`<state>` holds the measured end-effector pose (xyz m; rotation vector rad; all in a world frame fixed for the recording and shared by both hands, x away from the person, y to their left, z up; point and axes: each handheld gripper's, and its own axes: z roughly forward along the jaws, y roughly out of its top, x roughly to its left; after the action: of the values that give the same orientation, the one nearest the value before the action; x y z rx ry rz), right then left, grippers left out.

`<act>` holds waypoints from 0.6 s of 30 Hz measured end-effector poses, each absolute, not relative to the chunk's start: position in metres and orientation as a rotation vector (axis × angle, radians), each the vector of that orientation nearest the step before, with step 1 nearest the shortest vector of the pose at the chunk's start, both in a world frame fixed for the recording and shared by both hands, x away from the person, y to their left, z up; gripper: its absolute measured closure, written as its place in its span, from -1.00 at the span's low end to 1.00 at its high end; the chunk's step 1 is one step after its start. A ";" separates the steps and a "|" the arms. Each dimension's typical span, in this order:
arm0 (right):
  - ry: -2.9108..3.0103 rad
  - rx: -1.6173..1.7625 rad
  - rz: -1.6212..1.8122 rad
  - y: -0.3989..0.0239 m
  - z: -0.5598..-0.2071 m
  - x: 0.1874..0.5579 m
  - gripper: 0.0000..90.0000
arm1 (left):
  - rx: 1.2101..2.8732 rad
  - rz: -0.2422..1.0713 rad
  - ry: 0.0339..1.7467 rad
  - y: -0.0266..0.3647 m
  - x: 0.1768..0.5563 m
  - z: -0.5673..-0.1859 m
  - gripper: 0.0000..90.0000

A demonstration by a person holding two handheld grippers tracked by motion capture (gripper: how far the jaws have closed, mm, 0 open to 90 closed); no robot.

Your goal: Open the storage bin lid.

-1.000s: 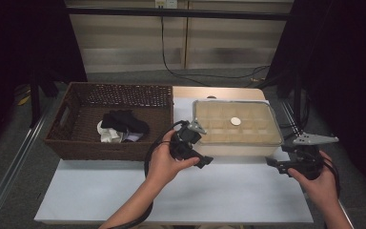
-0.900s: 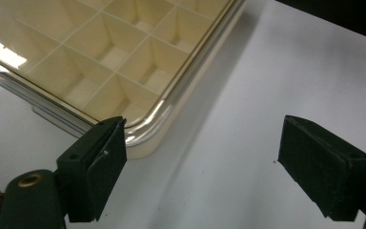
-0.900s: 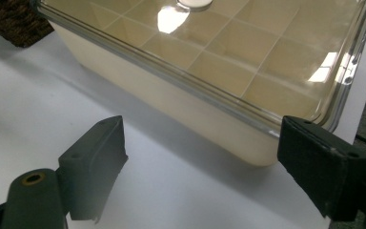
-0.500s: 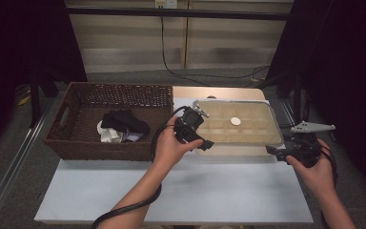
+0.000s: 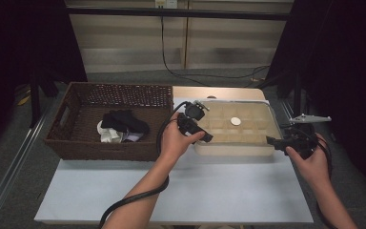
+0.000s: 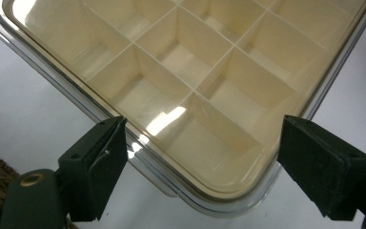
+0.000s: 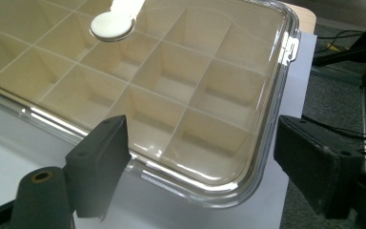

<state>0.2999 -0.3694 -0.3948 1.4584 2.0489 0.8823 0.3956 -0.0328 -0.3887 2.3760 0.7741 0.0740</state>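
The left claw (image 5: 208,137), held in a hand reaching forward from the near side, hovers over the near left corner of the clear lidded box (image 5: 262,149), jaws spread wide with nothing between them. The right claw (image 5: 270,140) sits at the box's near right corner, also wide open and empty. Half a second ago the left claw was farther back over the box's left edge. The box stands on the white tabletop (image 5: 181,186), just right of the wicker basket (image 5: 76,143). The right claw's view shows a white disc (image 7: 112,25) on the lid and a latch (image 7: 289,47).

table (image 5: 171,191): white top | wicker basket (image 5: 76,143) left | lidded divided box (image 5: 233,149) right, just beside
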 end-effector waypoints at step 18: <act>2.032 1.527 0.880 -0.367 -0.410 0.318 -0.61 | 2.362 0.101 0.910 -0.045 0.409 -0.387 -0.66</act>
<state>0.3176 -0.3674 -0.4096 1.5268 2.0316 0.8801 0.4090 -0.0449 -0.3874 2.3618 0.9097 0.1006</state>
